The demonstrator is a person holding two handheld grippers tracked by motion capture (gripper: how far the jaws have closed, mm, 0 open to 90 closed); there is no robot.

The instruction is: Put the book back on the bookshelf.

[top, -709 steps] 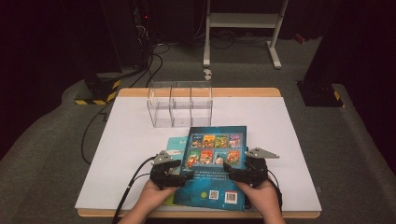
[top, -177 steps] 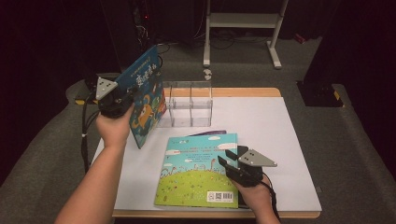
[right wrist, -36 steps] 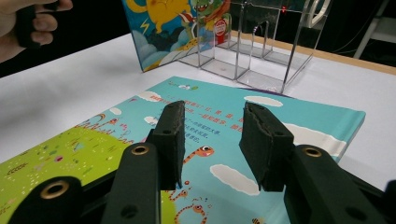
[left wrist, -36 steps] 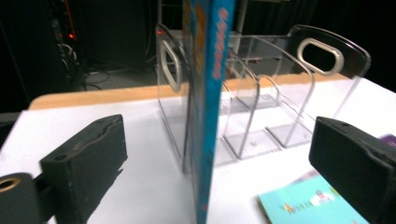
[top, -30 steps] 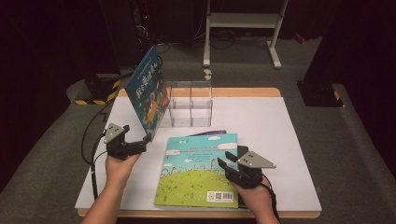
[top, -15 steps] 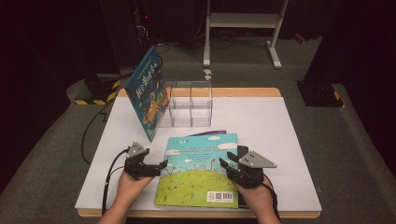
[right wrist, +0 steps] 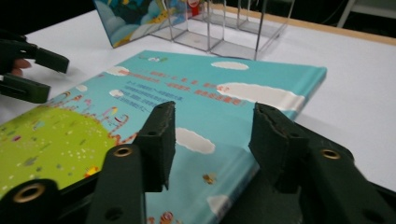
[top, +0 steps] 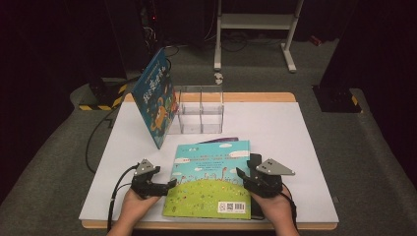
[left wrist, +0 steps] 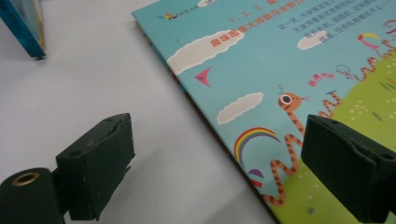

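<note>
- Flat book (top: 211, 179) lies cover-down on the bench (top: 295, 128), just in front of the clear rack (top: 196, 110); a purple book edge (top: 221, 140) peeks out beneath it.
- Left gripper (top: 169, 184) at that book's left edge, fingers wide, one over the cover, one over bare bench: likely set to pinch the edge.
- Right gripper (top: 241, 173) at its right edge, fingers wide, holding nothing.
- Blue book (top: 155, 98) leans tilted against the rack's left end, probably parked there.

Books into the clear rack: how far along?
Done: one blue book leans against the clear rack. In hand: left gripper and right gripper, both open, flank the green-and-blue book lying flat. Left: a purple book edge shows beneath it.
</note>
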